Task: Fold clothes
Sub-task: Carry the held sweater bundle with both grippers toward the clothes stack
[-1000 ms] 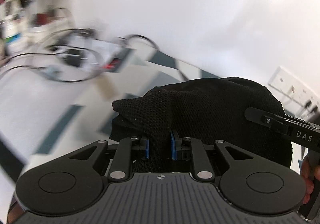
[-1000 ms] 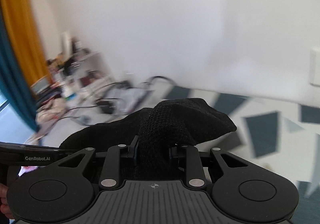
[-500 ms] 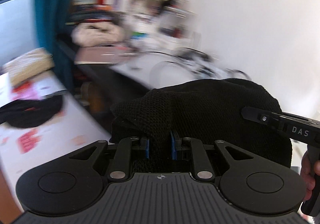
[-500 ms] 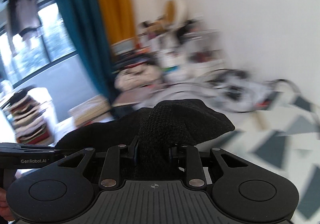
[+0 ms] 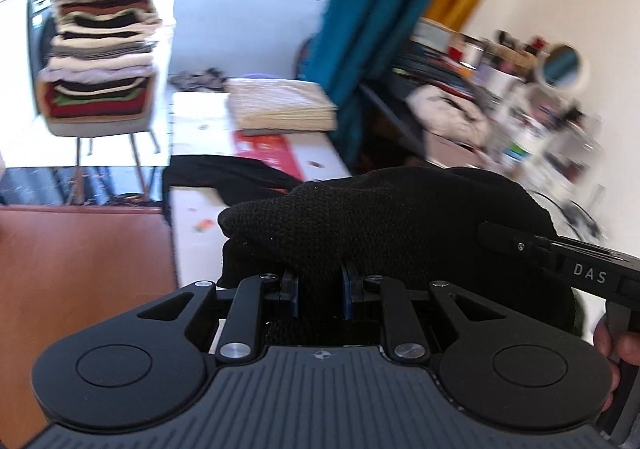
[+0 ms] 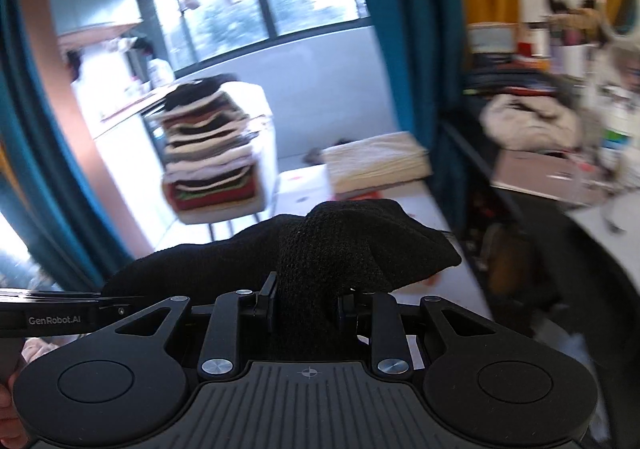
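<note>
At the bottom centre of both views, the left gripper (image 5: 319, 295) and the right gripper (image 6: 307, 307) are each nearly closed on one black knitted garment (image 5: 384, 225), probably carrying it toward the white table (image 5: 208, 209) for folding.

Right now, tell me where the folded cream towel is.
In the left wrist view, the cream towel lies on the white table's far end, right of the stacked chair, beside the teal curtain.
</note>
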A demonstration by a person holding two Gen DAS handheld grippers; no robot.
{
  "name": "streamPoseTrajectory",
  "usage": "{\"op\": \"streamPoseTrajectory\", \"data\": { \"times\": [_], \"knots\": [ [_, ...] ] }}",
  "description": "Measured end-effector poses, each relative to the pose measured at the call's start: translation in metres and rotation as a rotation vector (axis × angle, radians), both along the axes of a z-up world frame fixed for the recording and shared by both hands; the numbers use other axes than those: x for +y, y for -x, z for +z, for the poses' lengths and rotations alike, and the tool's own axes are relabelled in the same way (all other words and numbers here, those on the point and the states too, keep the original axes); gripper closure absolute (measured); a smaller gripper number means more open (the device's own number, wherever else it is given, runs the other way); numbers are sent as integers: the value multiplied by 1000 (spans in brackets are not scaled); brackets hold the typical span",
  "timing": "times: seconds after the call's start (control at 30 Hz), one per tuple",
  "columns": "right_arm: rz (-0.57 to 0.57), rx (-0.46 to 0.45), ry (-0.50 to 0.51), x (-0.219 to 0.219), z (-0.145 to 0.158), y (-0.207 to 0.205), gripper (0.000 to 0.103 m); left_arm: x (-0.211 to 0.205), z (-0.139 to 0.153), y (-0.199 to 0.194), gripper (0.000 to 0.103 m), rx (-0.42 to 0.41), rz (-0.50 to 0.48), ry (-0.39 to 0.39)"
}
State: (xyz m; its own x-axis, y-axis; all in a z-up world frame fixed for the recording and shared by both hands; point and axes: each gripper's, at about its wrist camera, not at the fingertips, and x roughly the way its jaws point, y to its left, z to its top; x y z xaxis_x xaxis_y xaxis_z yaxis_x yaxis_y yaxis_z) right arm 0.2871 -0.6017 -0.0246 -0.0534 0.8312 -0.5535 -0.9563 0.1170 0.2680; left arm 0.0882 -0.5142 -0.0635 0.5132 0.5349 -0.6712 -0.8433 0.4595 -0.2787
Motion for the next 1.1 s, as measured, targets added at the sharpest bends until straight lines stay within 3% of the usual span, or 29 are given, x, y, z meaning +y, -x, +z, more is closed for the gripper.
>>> {"op": "streamPoseTrajectory", "data": {
  "times": [0.23,0.43,0.57,0.67,0.8,0.97,1.1],
  "knots": [
    [73,94,7,117,-2,11,80,96,7,26,84,5,86,-28],
    [213,19,5,225,6,54,80,164,-9,76,84,-31,204,-8],
    [246,11,24,294,-5,96,80,222,-30,120,84,-86,259,17],
    [243,20,41,345,-19,134,80,273,-43,165,84,-124,244,25],
    [180,74,76,418,-35,191,80,349,-53,217,84,-74,195,45],
    [123,123,98,500,-38,261,80,425,-35,272,84,-18,148,26],
    [110,123,80,547,-34,285,80,473,-30,289,84,-18,124,23]
  ]
}}
